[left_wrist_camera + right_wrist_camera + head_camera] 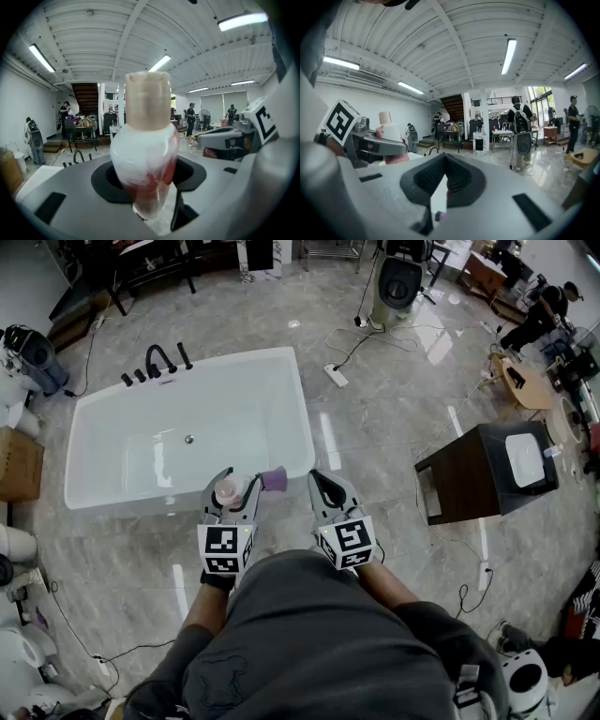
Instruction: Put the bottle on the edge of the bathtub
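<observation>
The bottle (226,489) is held upright in the left gripper (232,502) at the bathtub's (307,427) near long rim, toward its right-hand corner. Whether it is over the rim or just short of it cannot be told, and it has not yet been set down. The jaws are clamped on the bottle's rounded body, and the tan cap (147,98) stands clear above the pads. The body is seen to be smooth, translucent white and bulbous. It is judged to be light plastic, somewhat slippery, and likely to give a little if squeezed hard. The present hold around the widest part of the body is judged sounder than one on the cap. A reddish content is visible only in the bottle's lower part, so it is taken to be partly filled and bottom-heavy. Nothing is seen inside the bathtub except the drain (188,439), and no water can be made out. The right gripper (323,486) is held just off the bathtub's near right corner, its jaws pressed together on nothing. A small purple object (274,479) is seen at the same rim between the two grippers, but what it is cannot be made out.
</observation>
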Demonstrator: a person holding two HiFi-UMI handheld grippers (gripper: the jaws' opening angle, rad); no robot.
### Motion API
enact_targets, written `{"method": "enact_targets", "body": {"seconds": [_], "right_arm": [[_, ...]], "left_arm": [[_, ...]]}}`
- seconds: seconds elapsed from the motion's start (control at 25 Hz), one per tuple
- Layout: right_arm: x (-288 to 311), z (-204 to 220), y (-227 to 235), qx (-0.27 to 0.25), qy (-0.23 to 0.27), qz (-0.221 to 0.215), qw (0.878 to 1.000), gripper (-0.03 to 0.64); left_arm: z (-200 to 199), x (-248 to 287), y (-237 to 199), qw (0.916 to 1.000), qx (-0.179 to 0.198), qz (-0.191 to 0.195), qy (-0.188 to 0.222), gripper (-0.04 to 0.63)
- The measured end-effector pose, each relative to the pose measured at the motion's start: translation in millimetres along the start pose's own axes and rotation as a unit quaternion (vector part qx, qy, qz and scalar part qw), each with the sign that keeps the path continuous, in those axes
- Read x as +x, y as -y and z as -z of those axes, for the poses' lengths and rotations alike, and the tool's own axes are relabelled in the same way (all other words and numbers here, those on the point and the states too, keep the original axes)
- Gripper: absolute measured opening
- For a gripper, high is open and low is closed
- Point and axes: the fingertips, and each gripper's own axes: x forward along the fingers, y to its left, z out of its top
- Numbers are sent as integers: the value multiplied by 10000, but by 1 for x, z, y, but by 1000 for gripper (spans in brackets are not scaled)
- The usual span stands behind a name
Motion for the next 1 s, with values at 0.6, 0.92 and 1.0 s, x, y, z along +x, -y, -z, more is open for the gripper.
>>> {"method": "enact_targets", "body": {"seconds": [0.6,0.92,1.0], "right_arm": [[-6,11,30,304,-54,-59,9995,2],[-3,39,54,331,-305,-293,9986,2],[2,43,57,351,-360,-329,9982,2]], "left_arm": [[5,1,8,9996,-7,-194,-195,224],[20,8,19,9981,-216,-478,-335,224],[21,13,18,9978,-236,-491,-365,224]]}}
